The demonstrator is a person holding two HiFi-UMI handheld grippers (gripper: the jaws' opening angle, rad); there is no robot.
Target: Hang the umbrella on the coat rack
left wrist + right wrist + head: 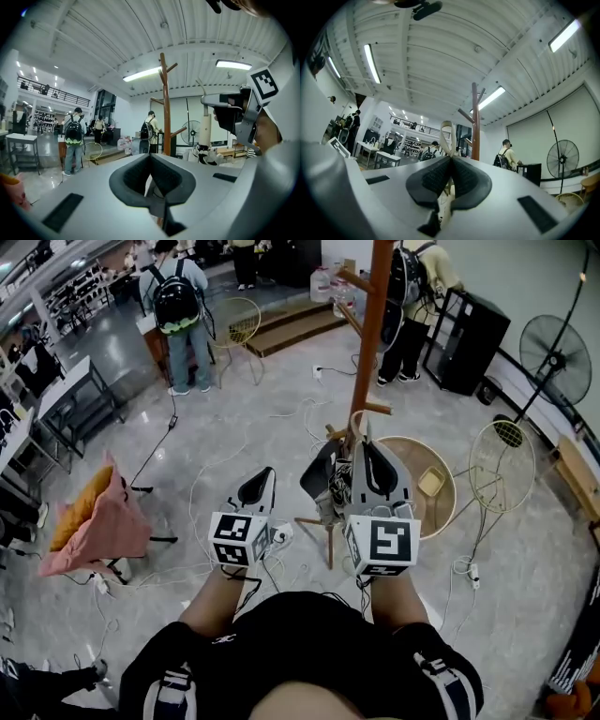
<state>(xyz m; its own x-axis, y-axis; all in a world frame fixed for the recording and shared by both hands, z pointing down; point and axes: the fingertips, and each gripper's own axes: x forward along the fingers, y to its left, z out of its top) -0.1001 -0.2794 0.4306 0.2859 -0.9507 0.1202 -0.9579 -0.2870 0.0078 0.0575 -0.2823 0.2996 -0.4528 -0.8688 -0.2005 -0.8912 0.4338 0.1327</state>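
Near the coat rack [373, 324] we pinch the umbrella loop [446, 133] in the right gripper [451, 158] jaws, not yet hung; left gripper [150, 155] jaws closed, empty.

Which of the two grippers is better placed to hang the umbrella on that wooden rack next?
Likely the right. The right gripper is shut on the beige loop of the umbrella, close to the coat rack. The left gripper is shut on nothing, off to the side.
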